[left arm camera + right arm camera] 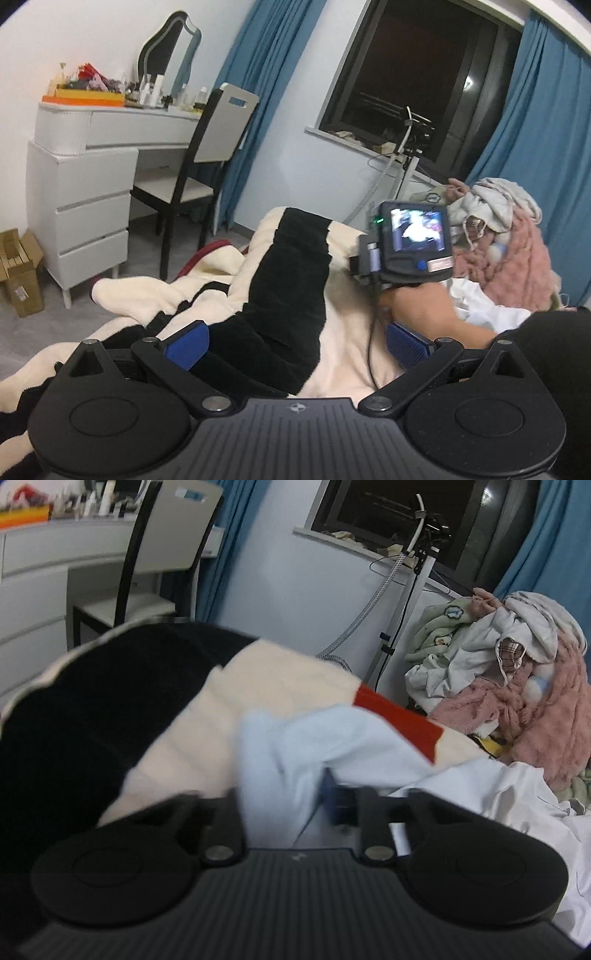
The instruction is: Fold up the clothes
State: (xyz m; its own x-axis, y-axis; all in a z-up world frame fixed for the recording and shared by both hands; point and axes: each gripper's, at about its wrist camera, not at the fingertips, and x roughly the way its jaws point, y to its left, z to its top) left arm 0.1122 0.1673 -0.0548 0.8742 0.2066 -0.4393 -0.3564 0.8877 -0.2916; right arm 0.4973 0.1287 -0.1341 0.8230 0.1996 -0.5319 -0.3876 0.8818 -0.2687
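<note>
My left gripper (295, 347) is open and empty above a cream and black fleece blanket (280, 273). Its blue pads (186, 345) stand wide apart. The person's right hand (428, 314) holds the right gripper's body (410, 240) ahead on the right. In the right wrist view my right gripper (291, 797) is shut on a pale blue-white garment (295, 746), which bunches between the fingers and drapes over the blanket (177, 709). One blue pad (330, 794) shows beside the cloth; the other is hidden. More of the white garment (517, 790) lies to the right.
A pile of clothes with a pink fluffy piece (535, 701) sits at the right, also in the left wrist view (509, 236). A white dresser (85, 184) and a chair (199, 155) stand at the left. A garment steamer stand (406, 602) stands below the window. Cardboard boxes (18, 269) lie on the floor.
</note>
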